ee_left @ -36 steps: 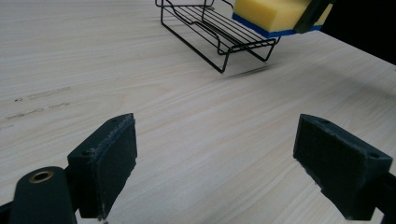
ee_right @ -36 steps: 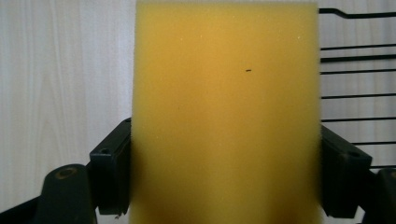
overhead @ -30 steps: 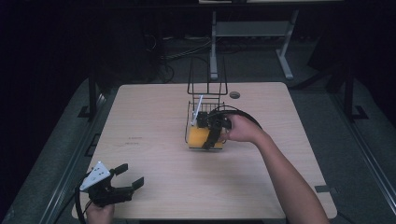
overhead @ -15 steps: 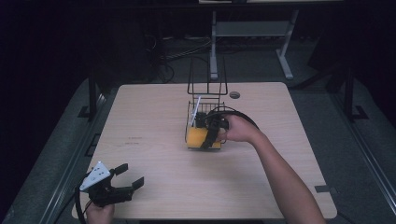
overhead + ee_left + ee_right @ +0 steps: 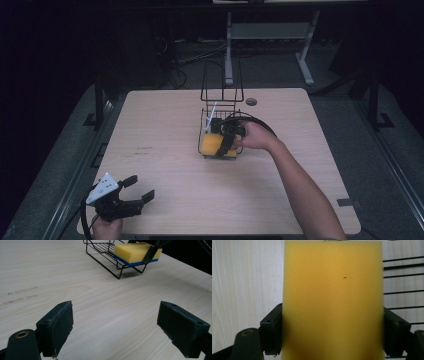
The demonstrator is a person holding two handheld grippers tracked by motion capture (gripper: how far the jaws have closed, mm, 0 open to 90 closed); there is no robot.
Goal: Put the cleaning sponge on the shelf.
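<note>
The right claw (image 5: 227,142) is pinching a thick yellow foam sponge with a blue underside (image 5: 215,144), one black pad pressed into each long side; in the right gripper view the sponge (image 5: 333,300) spreads wide between the two pads. The sponge sits at the near end of a black wire rack (image 5: 220,117) standing around the middle of the pale wooden counter (image 5: 165,135). From the left gripper view its blue base (image 5: 135,263) looks to lie on or just over the rack's lower wires (image 5: 105,251); I can't tell whether it is fully resting there. A white stick-like item (image 5: 211,112) leans in the rack behind it.

The left claw (image 5: 137,190) rests well apart at the near left corner of the counter, jaws spread wide with nothing between them.

As I read it, the step in hand is handling the sponge at the rack, either seating it or lifting it out. The next move calls for a steady grip and a straight path, keeping the soft foam from snagging on the wires or tipping the light rack.
</note>
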